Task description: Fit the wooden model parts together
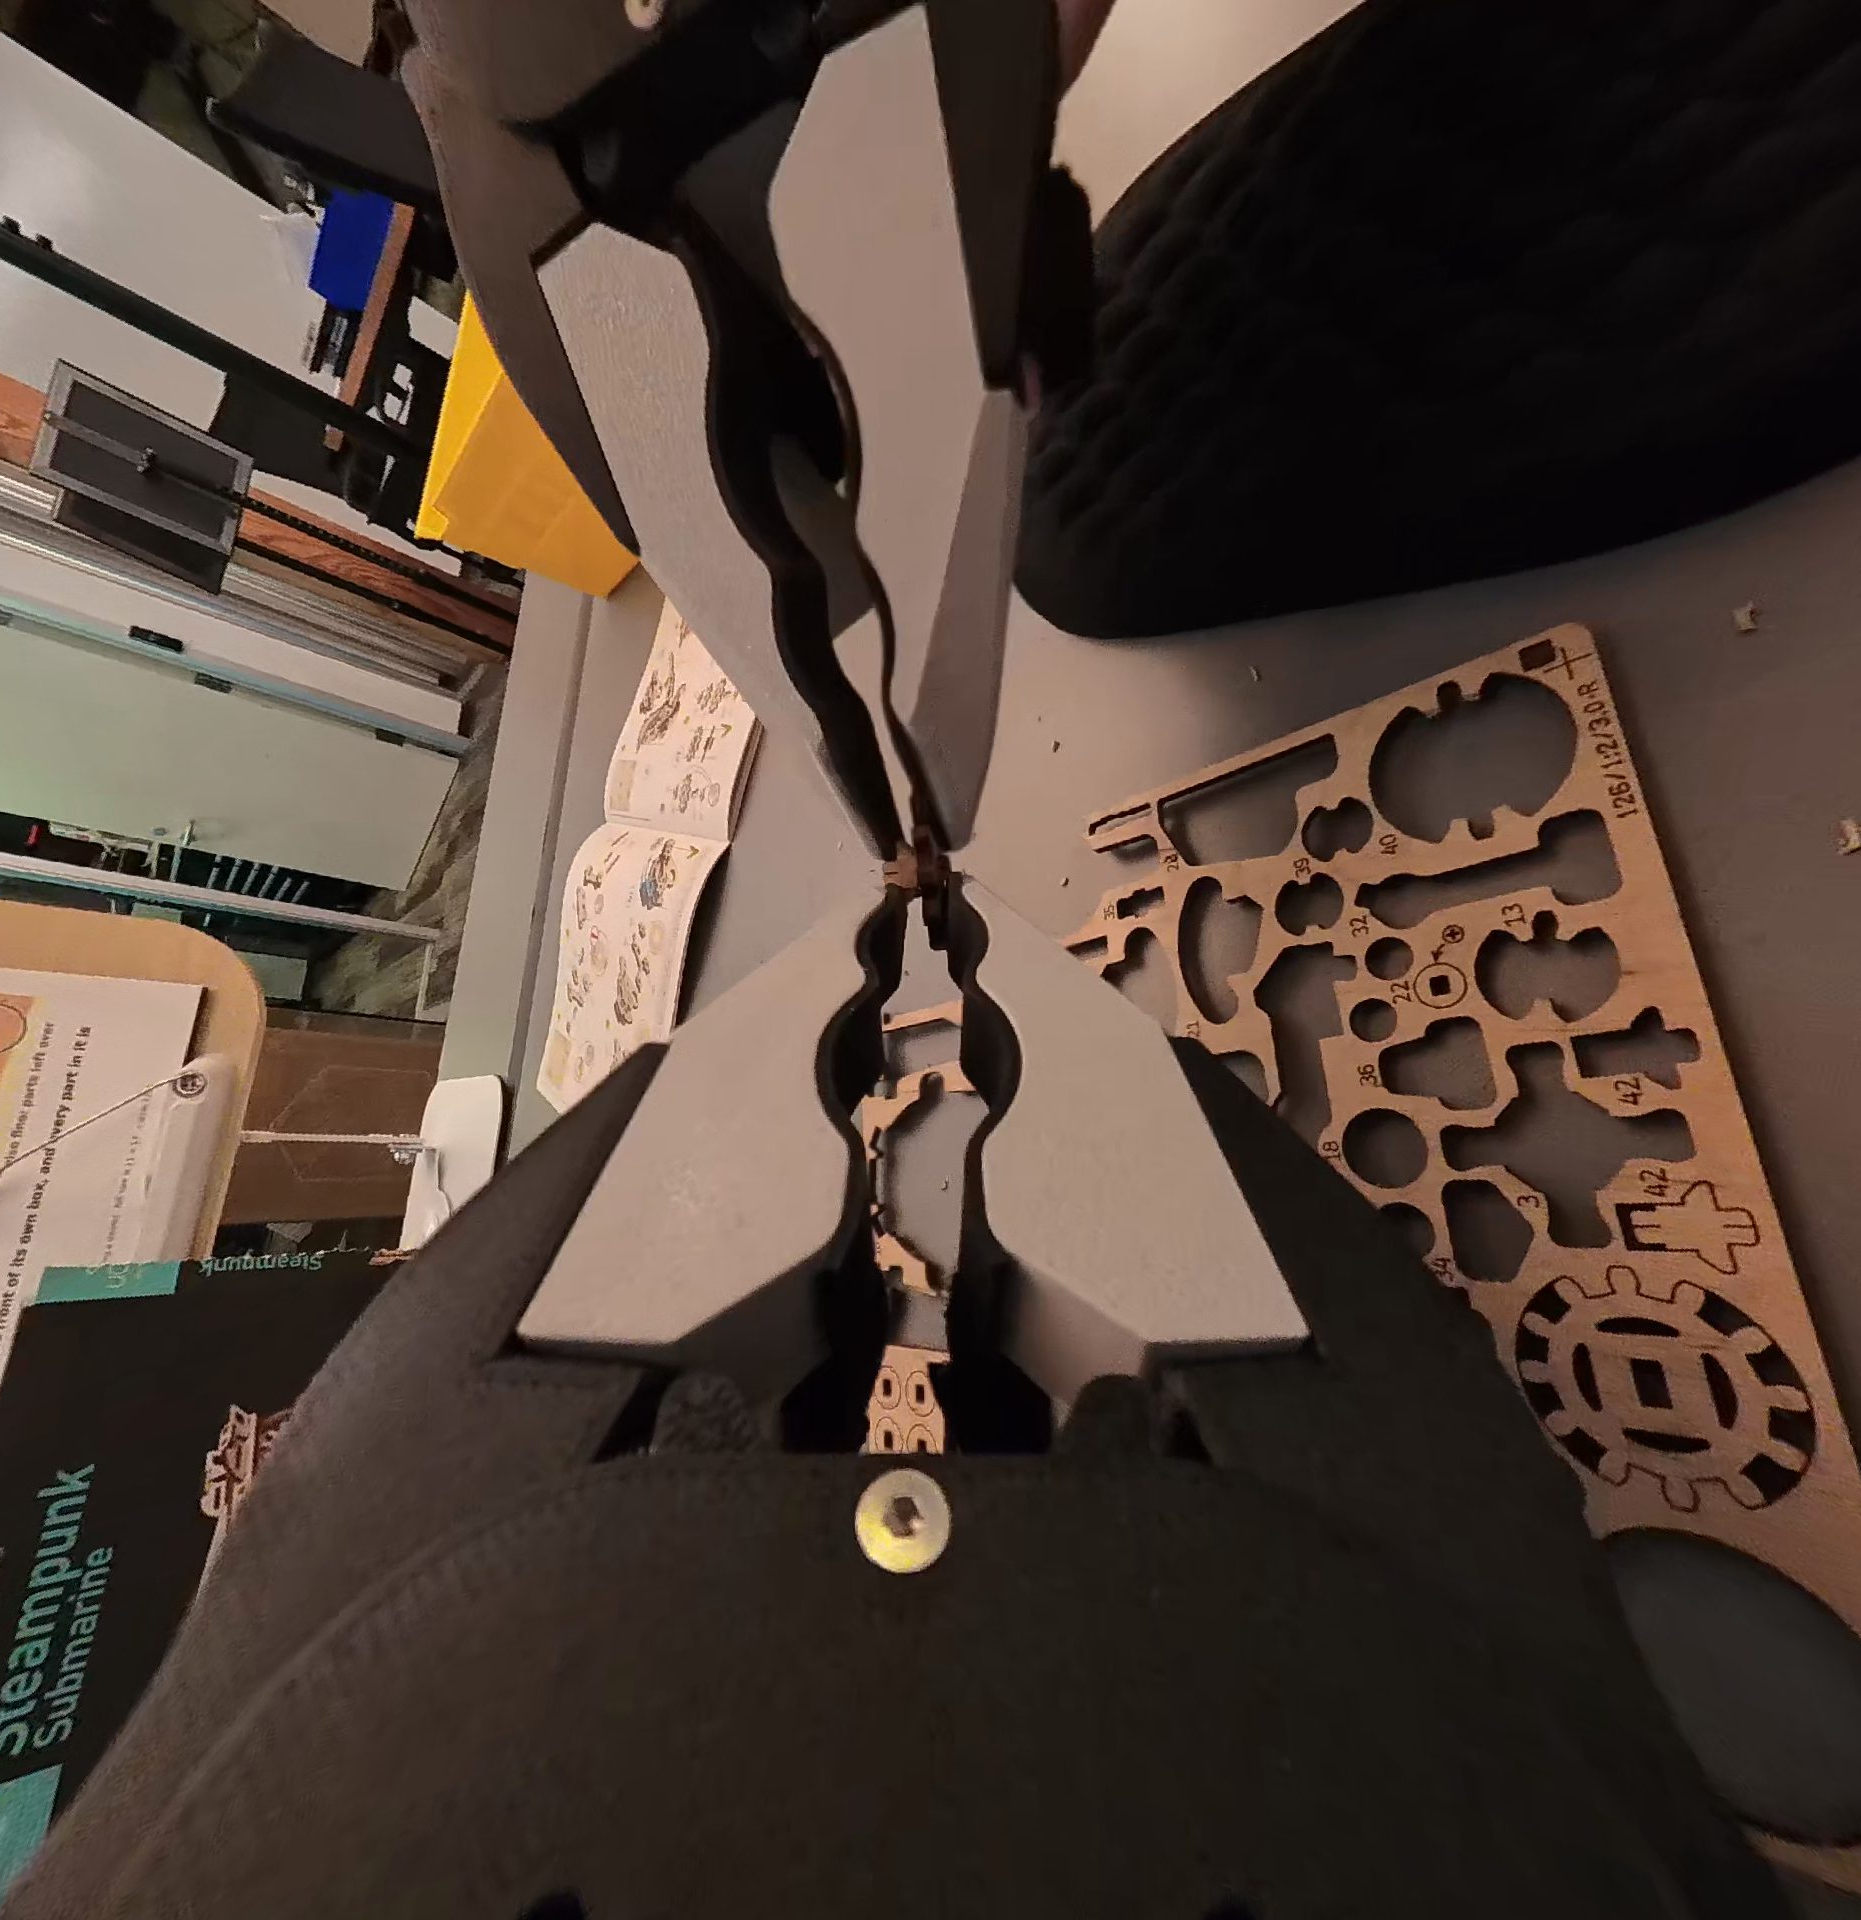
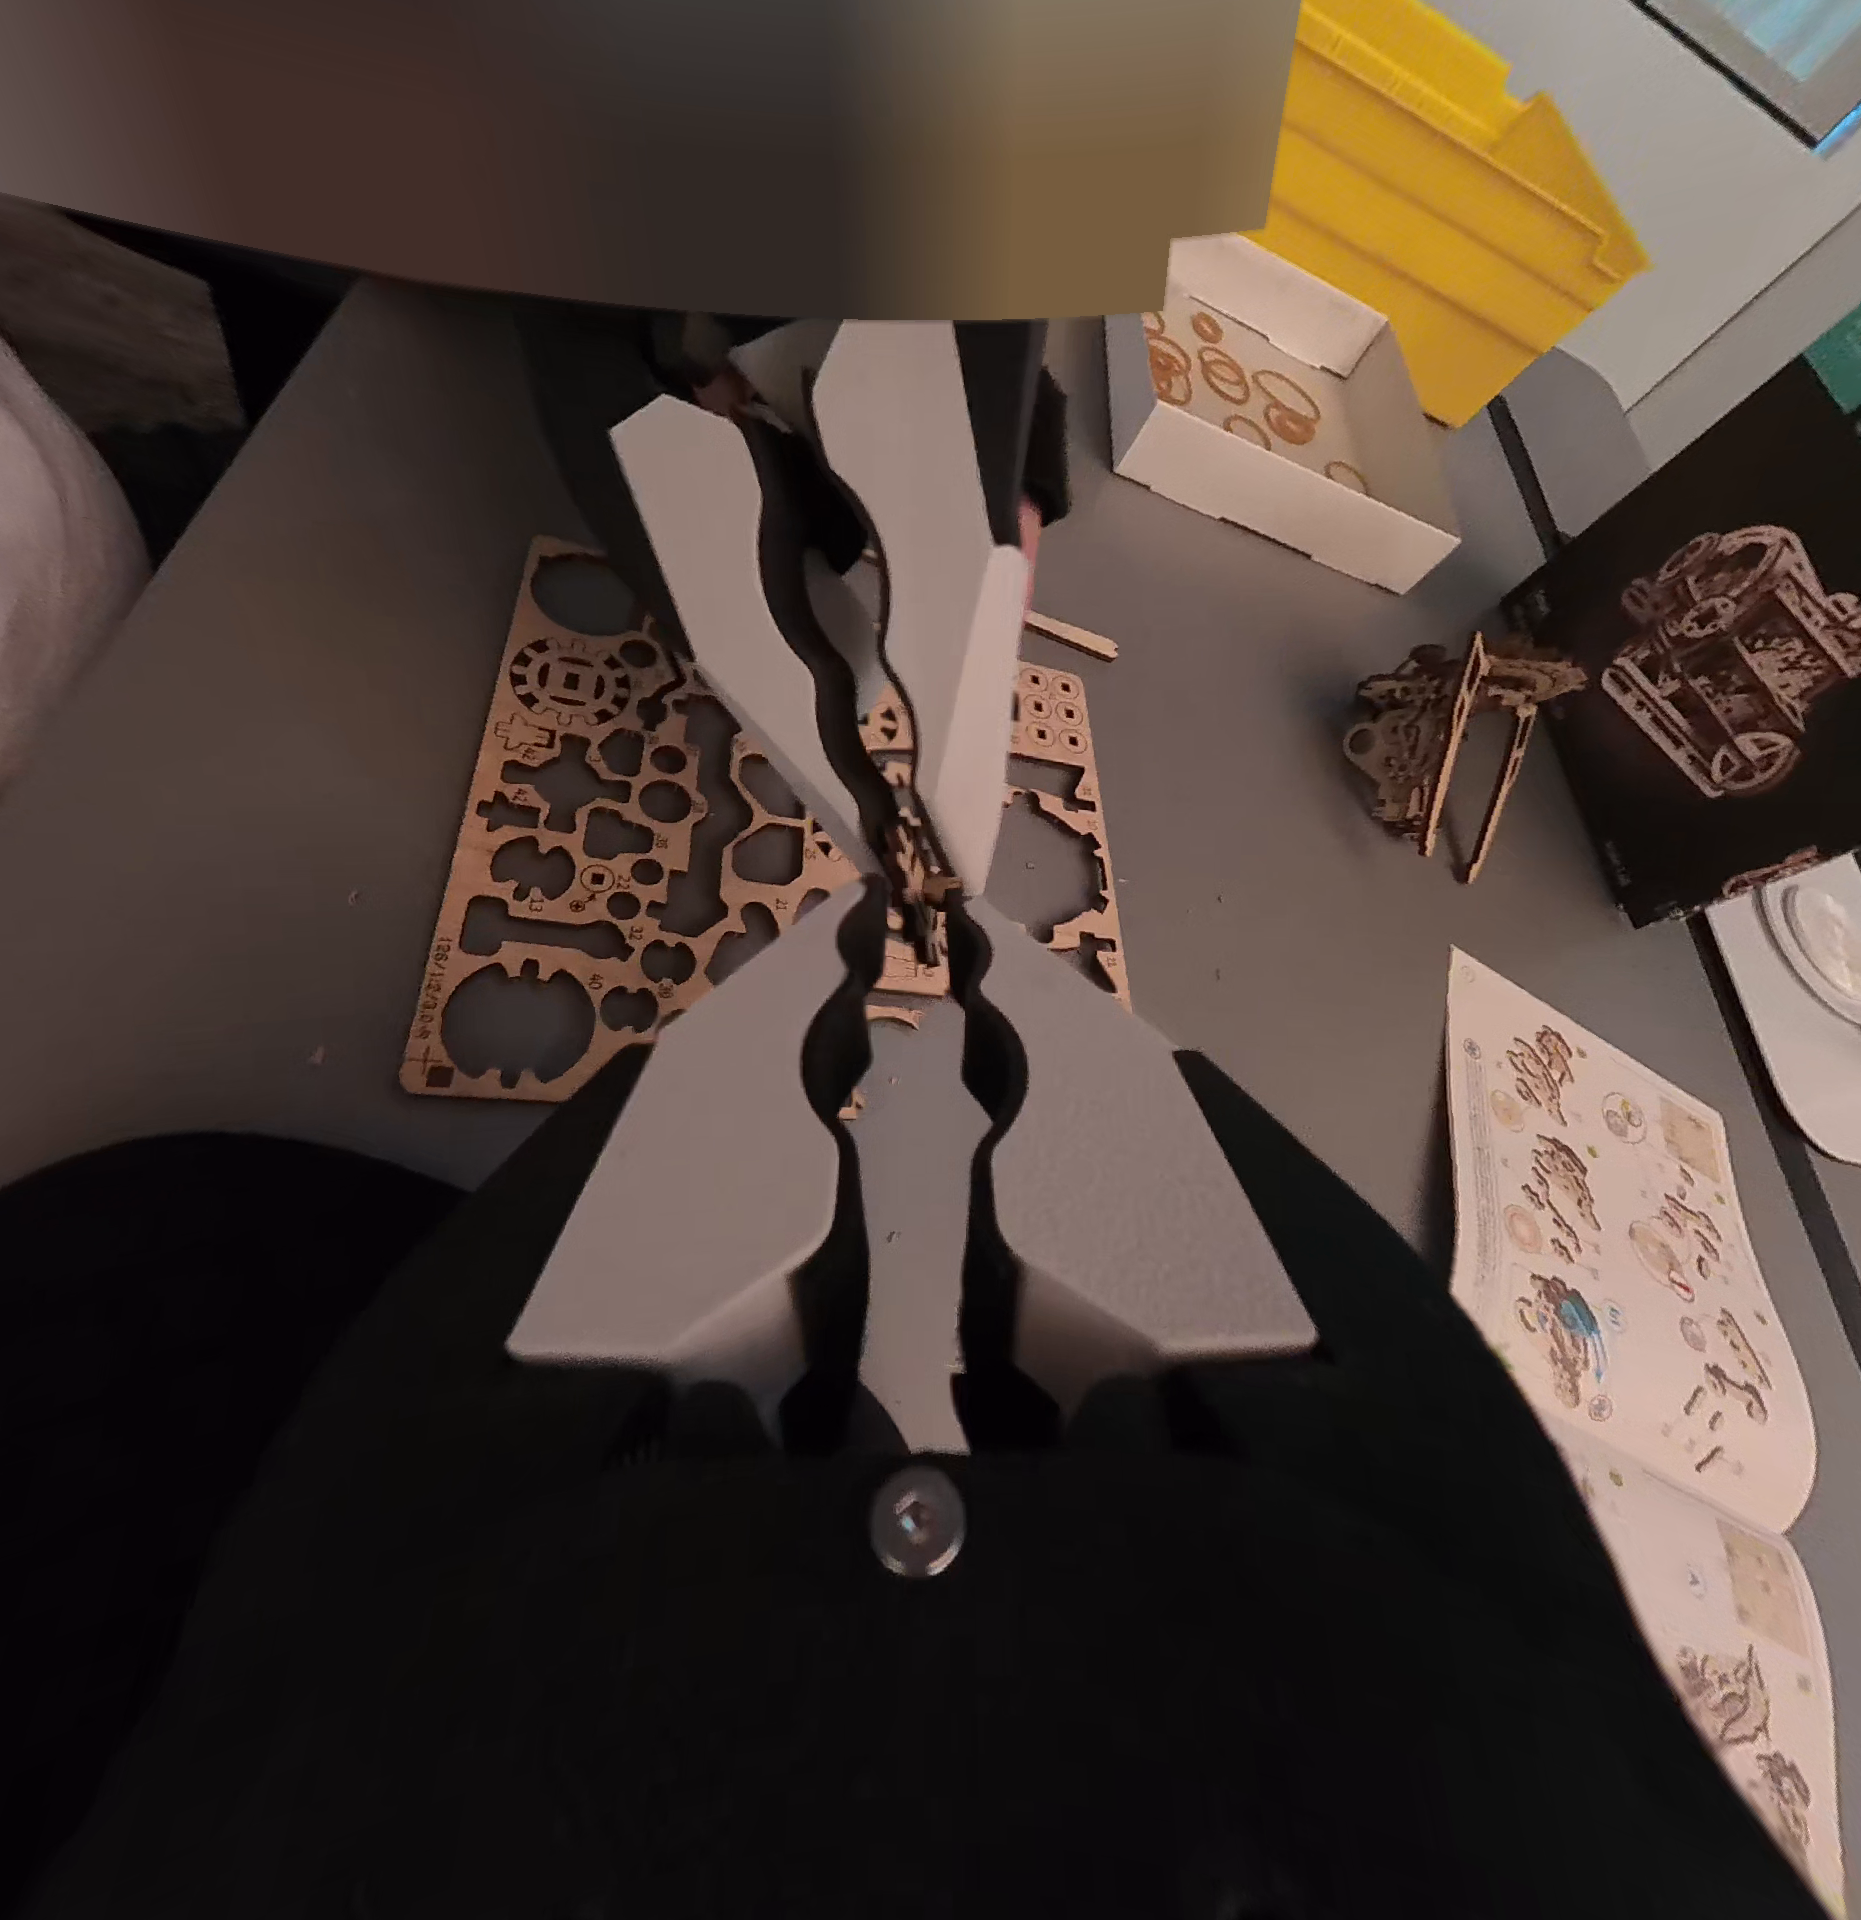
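My two grippers meet tip to tip above the grey table. In the left wrist view my left gripper comes up from the bottom and is shut on a small wooden part, seen edge-on. My right gripper comes down from the top and is shut on another small light wooden part. The two parts touch. In the right wrist view my right gripper pinches a thin dark-edged part, and my left gripper reaches in from above. The joint itself is mostly hidden by the fingers.
A punched-out plywood sheet lies under the grippers and also shows in the right wrist view, with a second sheet beside it. To the right are a partly built wooden model, a dark kit box, an open instruction booklet, a white box of rings and a yellow bin. The grippers are tip to tip, or close to it.
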